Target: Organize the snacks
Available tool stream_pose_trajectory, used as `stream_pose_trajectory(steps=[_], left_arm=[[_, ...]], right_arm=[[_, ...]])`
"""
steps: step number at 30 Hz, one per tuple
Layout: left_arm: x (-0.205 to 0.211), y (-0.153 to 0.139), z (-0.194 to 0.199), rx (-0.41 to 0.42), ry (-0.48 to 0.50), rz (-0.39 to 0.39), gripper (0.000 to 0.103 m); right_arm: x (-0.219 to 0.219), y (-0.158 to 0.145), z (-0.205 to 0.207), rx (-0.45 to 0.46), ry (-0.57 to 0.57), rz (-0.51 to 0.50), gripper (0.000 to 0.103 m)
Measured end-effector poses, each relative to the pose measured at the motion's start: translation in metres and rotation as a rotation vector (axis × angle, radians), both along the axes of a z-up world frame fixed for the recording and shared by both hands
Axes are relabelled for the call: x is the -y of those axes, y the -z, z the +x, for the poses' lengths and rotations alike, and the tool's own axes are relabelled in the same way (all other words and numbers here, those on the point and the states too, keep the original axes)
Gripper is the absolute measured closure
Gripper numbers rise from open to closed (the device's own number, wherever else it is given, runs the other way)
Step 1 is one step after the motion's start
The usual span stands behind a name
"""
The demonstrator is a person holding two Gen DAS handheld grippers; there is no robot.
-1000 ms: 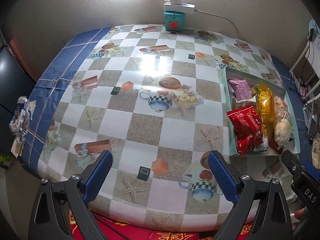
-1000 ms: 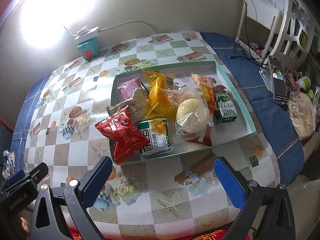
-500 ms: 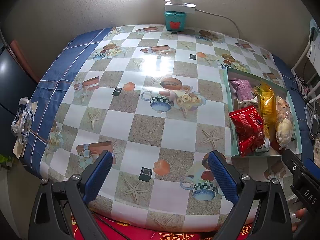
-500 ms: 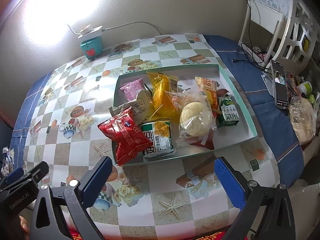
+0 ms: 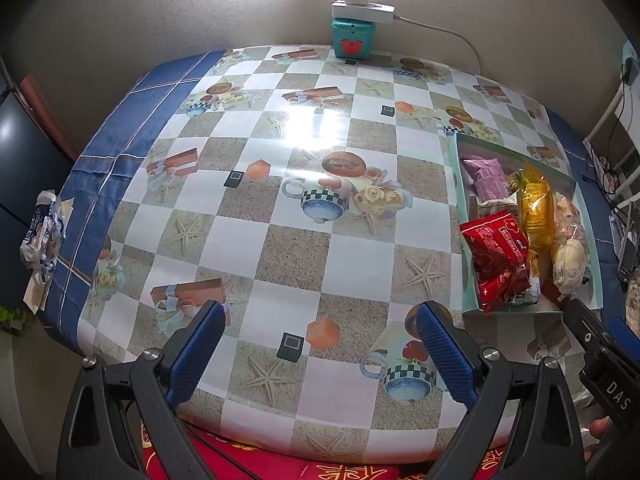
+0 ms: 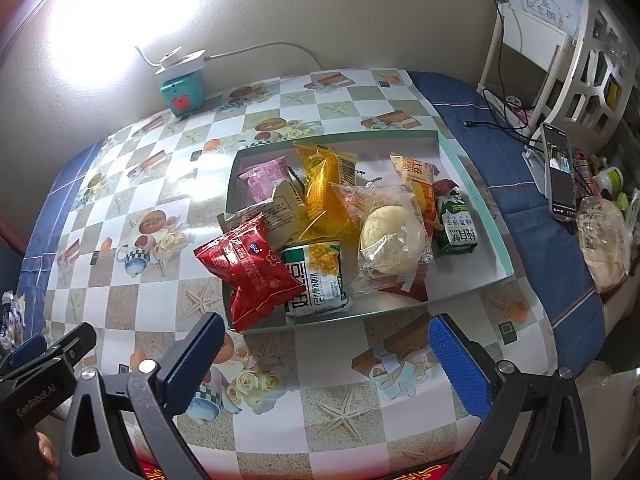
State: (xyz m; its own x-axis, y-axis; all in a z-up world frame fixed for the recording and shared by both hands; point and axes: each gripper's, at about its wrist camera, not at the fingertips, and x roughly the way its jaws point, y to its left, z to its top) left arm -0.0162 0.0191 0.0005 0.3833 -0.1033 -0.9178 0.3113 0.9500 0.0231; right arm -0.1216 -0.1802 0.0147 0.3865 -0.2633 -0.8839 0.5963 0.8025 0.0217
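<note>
A shallow teal box [image 6: 474, 170] [image 5: 454, 176] holds several wrapped snacks on the checked tablecloth. A red packet [image 6: 250, 270] [image 5: 498, 258] hangs over its near-left corner. Beside it lie a green-and-white corn packet [image 6: 318, 276], a yellow packet [image 6: 326, 192] [image 5: 538, 208], a pink packet [image 6: 266, 178] [image 5: 486, 174], a clear-wrapped bun [image 6: 390, 232] [image 5: 568, 258] and a green biscuit pack [image 6: 456, 226]. My right gripper [image 6: 326, 340] stands open just short of the box's near edge. My left gripper [image 5: 320, 330] is open over bare cloth, left of the box.
A teal cube with a white lamp base [image 5: 354, 34] [image 6: 182, 86] sits at the table's far edge by the wall. A crumpled wrapper [image 5: 42, 236] lies at the left edge. A phone [image 6: 558, 172], cables and a bag [image 6: 606, 242] crowd the blue strip on the right.
Both grippers have drawn back and risen slightly, so the table and box look a little farther away. Their jaws stay open and the snacks have not moved.
</note>
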Motion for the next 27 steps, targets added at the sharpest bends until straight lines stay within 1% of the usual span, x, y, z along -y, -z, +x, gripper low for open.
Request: stream_pose_trajectory(steps=[16, 27], left_arm=[[-0.001, 0.0022, 0.0025, -0.008, -0.014, 0.002, 0.006], [0.0026, -0.003, -0.0027, 0.024, 0.006, -0.013, 0.006]], right_arm=[[0.0, 0.0003, 0.0004, -0.002, -0.002, 0.0, 0.0], [0.0, 0.0023, 0.0003, -0.007, -0.006, 0.004, 0.0]])
